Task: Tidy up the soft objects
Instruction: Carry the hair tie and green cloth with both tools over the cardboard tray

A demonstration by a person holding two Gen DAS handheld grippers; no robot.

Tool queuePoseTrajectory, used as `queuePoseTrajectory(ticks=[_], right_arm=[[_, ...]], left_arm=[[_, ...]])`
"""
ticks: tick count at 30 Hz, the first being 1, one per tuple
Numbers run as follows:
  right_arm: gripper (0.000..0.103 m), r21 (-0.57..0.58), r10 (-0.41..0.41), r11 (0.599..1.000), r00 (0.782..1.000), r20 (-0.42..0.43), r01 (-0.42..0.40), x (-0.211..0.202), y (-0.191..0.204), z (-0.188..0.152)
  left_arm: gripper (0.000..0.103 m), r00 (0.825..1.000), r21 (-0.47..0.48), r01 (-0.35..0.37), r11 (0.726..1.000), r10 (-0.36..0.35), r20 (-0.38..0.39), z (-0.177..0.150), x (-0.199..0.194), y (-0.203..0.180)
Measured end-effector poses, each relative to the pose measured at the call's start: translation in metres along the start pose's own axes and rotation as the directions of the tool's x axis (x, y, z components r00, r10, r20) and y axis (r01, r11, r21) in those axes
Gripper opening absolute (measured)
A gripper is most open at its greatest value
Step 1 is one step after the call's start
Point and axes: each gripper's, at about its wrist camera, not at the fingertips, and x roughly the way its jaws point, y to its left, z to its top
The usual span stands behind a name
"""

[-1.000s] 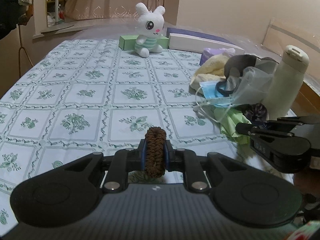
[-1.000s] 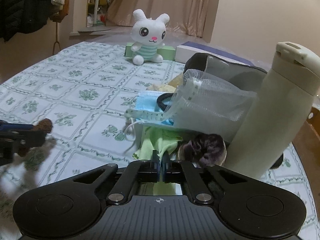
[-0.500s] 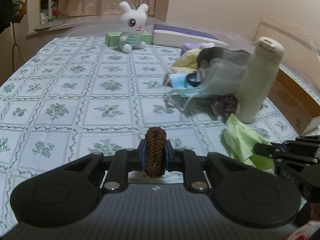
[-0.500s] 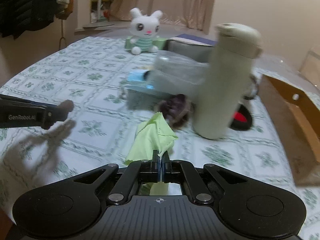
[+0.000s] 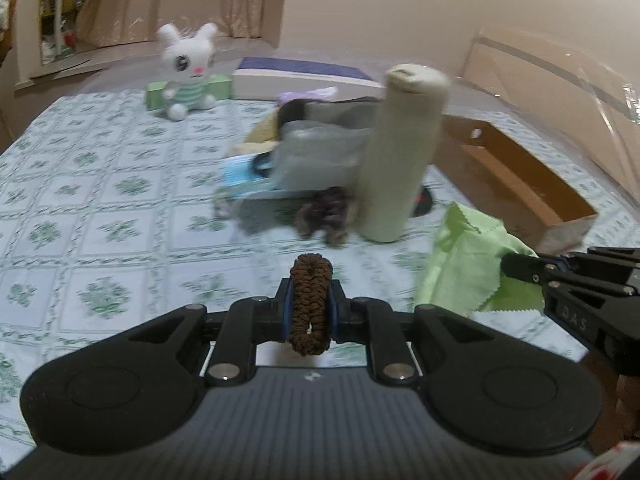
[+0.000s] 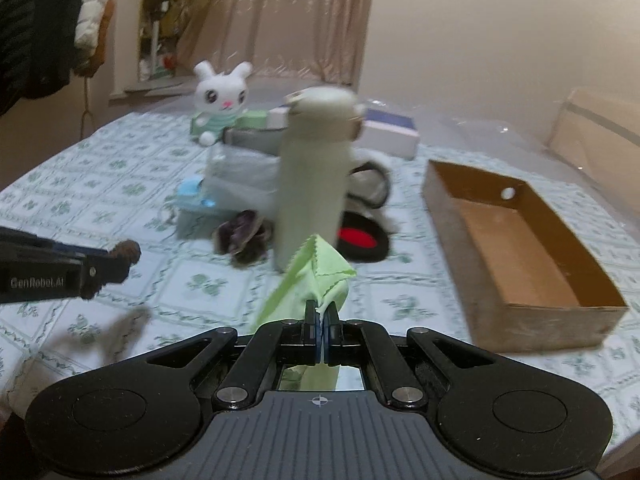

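Green and white flowered cloth covers the big table (image 6: 100, 184) that lies under both claws. Past it are pale walls and long curtains (image 6: 280, 20), and dark coats (image 6: 36, 20) hang far off to the left. A brown cardboard box (image 6: 520, 256) sits open on the table, ahead and to the right of the right claw (image 6: 321, 322). Straight ahead of that claw stands a tall cream bottle (image 6: 312, 176), right in the way of the heap behind it. The heap has a grey bag (image 5: 320, 152), a blue face mask (image 5: 240, 172) and some yellow cloth, all a bit blurry. A round black and red thing (image 6: 360, 240) lies just right of the bottle's foot. A white toy bunny (image 5: 188, 68) sits far ahead, against a green box (image 5: 154, 94), with a white and blue box (image 5: 304, 78) beside it. A dark purple hair scrunchie (image 6: 244, 236) lies by the bottle's foot, ahead and a bit left of the right claw. The right claw is squeezed tight on a light green cloth (image 6: 308, 280), which hangs above the table just in front of it. The left claw (image 5: 310, 304) is clamped on a small brown hair band (image 5: 310, 308), held up off the table. The left claw is off to the left of the right one, well apart.
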Motion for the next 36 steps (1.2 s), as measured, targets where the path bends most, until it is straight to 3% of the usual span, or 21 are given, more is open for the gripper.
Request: queuePoseTrajectory(ticks=[13,23,27,36], right_arm=[[0.001,0.098,-0.103,0.990,0.993,0.060,0.097,-0.047,-0.084,-0.002],[0.001,0.167,-0.209,0.968,0.972,0.108,0.189,-0.069,-0.165,0.006],[0.001,0.173,-0.240,0.961,0.963,0.122,0.217,-0.066,-0.198,0.015],[0.001,0.185,-0.230,0.961,0.966,0.117,0.206,-0.031,-0.255,0.035]], left_arm=[[0.016,0.993,0.093,0.121,0.988,-0.121,0.002,0.025,0.009,-0.102],[0.016,0.977,0.158,0.212,0.964,-0.214,-0.003,0.055,0.033,-0.179],[0.016,0.970,0.169,0.238,0.956,-0.242,0.003,0.071,0.050,-0.207],[0.016,0.963,0.160,0.265,0.951,-0.268,-0.003,0.101,0.099,-0.248]])
